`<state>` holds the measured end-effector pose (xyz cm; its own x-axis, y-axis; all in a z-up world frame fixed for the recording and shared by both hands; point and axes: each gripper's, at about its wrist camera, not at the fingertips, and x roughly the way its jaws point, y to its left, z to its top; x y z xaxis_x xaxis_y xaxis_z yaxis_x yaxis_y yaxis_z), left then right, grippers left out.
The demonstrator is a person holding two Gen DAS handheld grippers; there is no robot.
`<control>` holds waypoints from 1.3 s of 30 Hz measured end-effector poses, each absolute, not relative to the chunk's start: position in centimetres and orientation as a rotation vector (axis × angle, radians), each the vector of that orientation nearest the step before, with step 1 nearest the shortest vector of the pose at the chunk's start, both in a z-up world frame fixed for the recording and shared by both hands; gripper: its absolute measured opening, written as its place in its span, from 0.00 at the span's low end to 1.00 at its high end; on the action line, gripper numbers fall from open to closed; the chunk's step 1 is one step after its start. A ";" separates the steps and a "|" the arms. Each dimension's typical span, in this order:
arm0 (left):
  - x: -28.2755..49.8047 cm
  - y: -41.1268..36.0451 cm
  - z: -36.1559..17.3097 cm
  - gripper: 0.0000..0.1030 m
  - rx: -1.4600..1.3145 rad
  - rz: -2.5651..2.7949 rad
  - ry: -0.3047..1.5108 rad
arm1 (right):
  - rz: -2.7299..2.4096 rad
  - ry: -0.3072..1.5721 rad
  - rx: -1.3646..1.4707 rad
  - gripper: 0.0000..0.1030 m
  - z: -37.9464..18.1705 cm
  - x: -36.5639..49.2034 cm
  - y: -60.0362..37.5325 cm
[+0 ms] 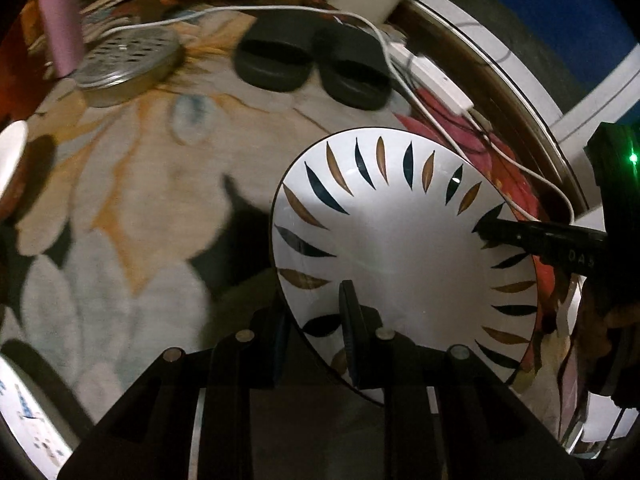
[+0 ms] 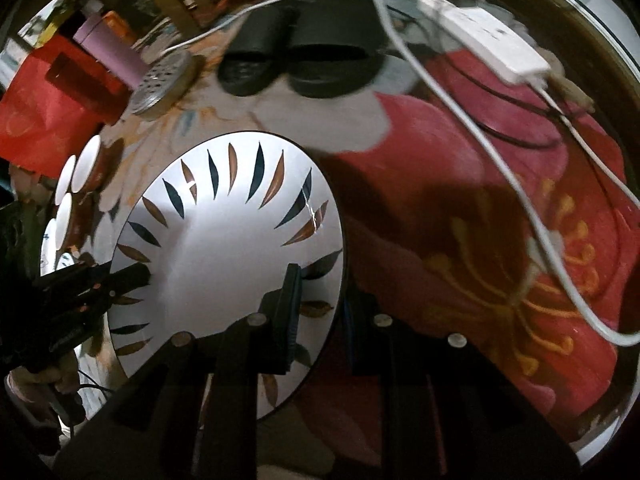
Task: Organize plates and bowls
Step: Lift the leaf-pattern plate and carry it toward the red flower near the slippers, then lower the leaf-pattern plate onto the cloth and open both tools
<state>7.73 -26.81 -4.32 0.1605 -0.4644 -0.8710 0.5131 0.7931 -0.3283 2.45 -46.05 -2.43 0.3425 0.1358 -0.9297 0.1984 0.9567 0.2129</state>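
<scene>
Both grippers clamp one white round plate with dark and gold leaf marks (image 1: pixel 400 248), left gripper (image 1: pixel 316 344) at its six o'clock rim, right gripper (image 2: pixel 320 312) opposite, carrying it above the floral rug (image 1: pixel 120 208). Next comes a level set-down, probably beside the white bowls (image 2: pixel 80 172) at nine o'clock; black slippers (image 1: pixel 312 64) and white cable (image 2: pixel 460 112) crowd twelve

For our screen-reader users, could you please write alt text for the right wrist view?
Both grippers hold a white plate with dark and tan leaf marks by opposite rims, above a floral rug. Behind lie black slippers, a white power strip with its cable, and small white bowls at left.
</scene>
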 end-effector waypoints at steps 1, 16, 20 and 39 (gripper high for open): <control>7.6 -27.2 -4.4 0.22 0.052 -0.705 1.228 | -0.050 1.228 0.315 0.18 -2.5 2.1 -46.6; 3.3 -34.3 -7.3 0.22 0.210 -0.772 1.275 | -0.178 1.278 0.414 0.22 -5.6 -3.1 -53.6; 2.9 -34.3 -7.0 0.23 0.231 -0.751 1.263 | -0.197 1.289 0.426 0.23 -6.3 -3.6 -53.8; 3.0 -23.1 -0.7 0.99 0.059 -0.567 1.192 | -0.219 1.159 0.171 0.97 0.8 -1.3 -45.6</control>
<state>2.95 -23.09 -0.75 0.2482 -0.3856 -0.8886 0.4464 0.8597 -0.2483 -1.33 -45.56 0.77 0.3828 -0.0828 -0.9201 0.2590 0.9657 0.0208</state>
